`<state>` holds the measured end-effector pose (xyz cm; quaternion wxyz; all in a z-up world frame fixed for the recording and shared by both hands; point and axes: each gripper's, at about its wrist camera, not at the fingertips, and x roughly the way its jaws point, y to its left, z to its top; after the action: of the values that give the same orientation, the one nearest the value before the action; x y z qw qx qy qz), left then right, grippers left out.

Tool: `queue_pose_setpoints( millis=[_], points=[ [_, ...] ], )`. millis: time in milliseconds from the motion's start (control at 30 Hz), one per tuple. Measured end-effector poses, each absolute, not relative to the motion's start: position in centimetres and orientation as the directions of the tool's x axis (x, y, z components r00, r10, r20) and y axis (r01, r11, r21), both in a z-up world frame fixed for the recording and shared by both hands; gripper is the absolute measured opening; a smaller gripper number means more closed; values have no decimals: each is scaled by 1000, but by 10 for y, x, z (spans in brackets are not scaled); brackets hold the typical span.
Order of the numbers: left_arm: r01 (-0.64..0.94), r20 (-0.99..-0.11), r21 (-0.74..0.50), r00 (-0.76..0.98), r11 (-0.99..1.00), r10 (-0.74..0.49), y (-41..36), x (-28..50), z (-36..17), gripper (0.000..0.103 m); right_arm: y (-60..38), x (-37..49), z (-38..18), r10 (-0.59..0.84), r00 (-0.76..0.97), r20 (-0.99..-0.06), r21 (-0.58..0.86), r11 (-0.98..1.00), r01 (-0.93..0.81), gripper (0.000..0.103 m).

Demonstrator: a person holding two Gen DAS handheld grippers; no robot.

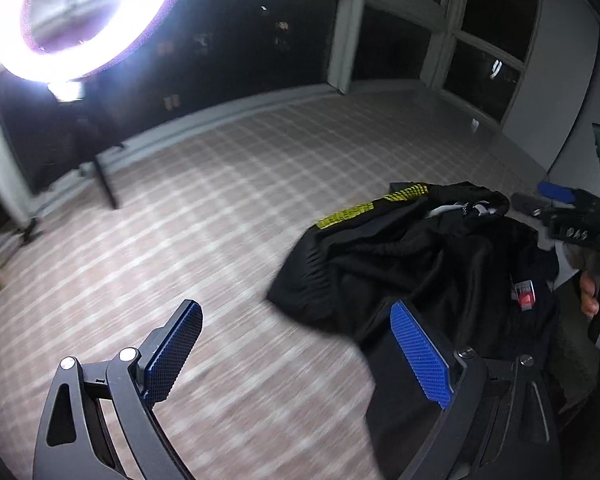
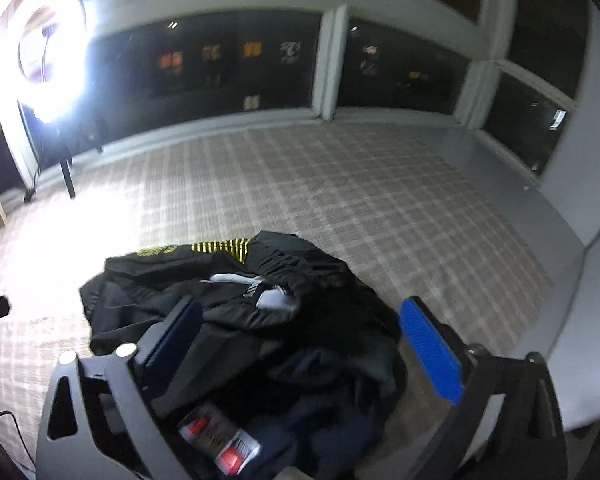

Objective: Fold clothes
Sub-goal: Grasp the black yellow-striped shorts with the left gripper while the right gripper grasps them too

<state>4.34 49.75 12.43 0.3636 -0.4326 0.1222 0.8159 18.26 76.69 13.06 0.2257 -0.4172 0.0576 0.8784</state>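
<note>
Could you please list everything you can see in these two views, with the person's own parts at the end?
pile of clothes: one heap, black and navy with yellow print and white patches, crumpled on the cloth, unfolded
hang tag: one, red and white, on the near garment
checked cloth: one, beige and white, covering the surface
ring light: one, bright white, on a dark stand at far left
windows: several panes, dark, white frames, along the back
left gripper: one, black with blue fingers, open, nothing held
right gripper: one, black with blue fingers, open over the pile
hand: one, holding the right gripper, at the right edge
</note>
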Motion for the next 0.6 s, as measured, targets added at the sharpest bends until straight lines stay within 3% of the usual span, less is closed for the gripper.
queue_pose_setpoints(
  millis=[67,300,367,433,500,533,600],
  points=[
    [-706,-811,-131,-327,-696,485,522,32,113,95,776,169,117,320,-527,-788,-90,-905,-415,74],
    [-713,-878,-65,-292,-698,380,578,3,65,91,802,149,100,258,-507,-822,-34,-912,-408,72],
    [-717,-886,-89,-260,-691,384,583,0,55,80,804,144,96,244,-500,-831,-26,-915,-403,46],
    [-724,-891,-127,-218,-678,399,586,-1,48,46,807,137,89,202,-484,-851,3,-921,-390,30],
    [-723,-890,-142,-206,-677,407,585,-2,48,28,809,135,86,179,-483,-857,26,-922,-387,24],
    [-721,-886,-134,-219,-679,408,582,-2,51,11,810,136,86,172,-488,-856,36,-921,-389,22],
    [-724,-869,-134,-242,-677,431,571,-2,64,11,811,145,98,166,-531,-831,74,-913,-402,21]
  ],
)
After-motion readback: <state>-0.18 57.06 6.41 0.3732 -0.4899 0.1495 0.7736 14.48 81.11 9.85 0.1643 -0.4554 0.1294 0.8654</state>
